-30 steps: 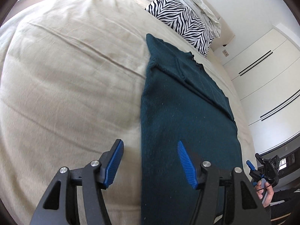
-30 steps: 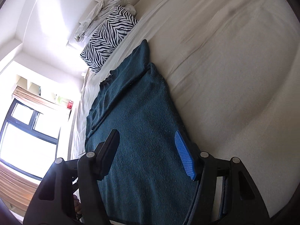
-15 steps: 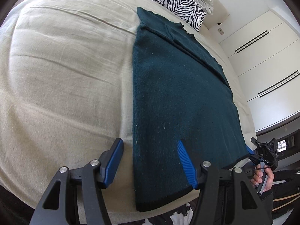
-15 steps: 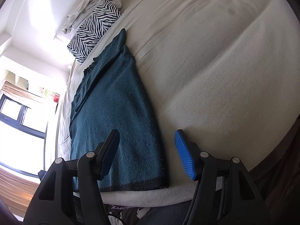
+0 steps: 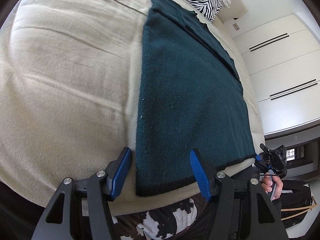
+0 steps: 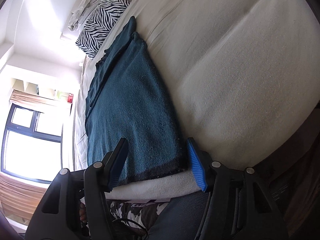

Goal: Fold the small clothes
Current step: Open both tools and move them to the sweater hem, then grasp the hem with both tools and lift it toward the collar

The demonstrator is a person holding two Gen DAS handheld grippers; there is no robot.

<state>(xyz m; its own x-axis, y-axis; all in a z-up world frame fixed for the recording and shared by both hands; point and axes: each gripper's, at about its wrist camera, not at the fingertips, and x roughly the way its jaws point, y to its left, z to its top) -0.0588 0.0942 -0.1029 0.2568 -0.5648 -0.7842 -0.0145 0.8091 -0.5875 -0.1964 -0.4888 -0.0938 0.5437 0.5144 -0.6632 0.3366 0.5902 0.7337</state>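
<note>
From my left wrist, my left gripper [image 5: 161, 173] holds its fingers apart over the near-left hem corner of the dark teal sweater [image 5: 190, 92] lying flat on the bed [image 5: 60, 70], while from my right wrist my right gripper [image 6: 158, 164], fingers likewise apart, frames the opposite hem corner [image 6: 180, 165], where pinching the bedsheet along with it could drag the fold askew; no containers show.

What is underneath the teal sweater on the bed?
The sweater lies flat on the beige bedsheet, which shows all around it. Its sleeves look folded in on top near the far end. Whatever lies between its layers or under it is covered.
</note>
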